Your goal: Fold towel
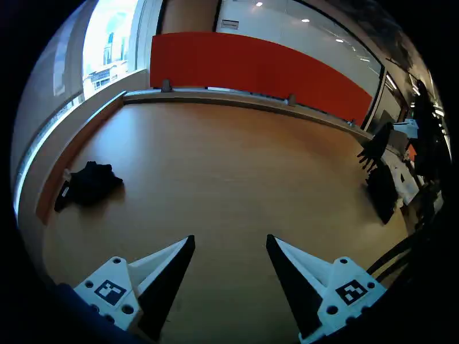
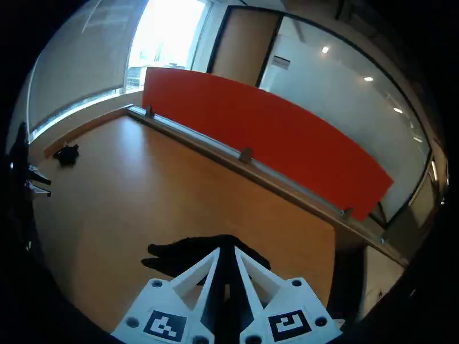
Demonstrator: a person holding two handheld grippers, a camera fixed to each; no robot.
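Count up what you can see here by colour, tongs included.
Black: 2, the far black cloth and the near black cloth
White: 2, the left tongs, open, and the right tongs, closed on the near black cloth
Orange: 1, the divider panel
Total: 5

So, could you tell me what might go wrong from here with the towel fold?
The right gripper seems to pinch the dark towel at one bunched spot, so lifting may crumple it rather than fold it. The left gripper hangs open over the table, far from the towel, leaving that side unsupported.
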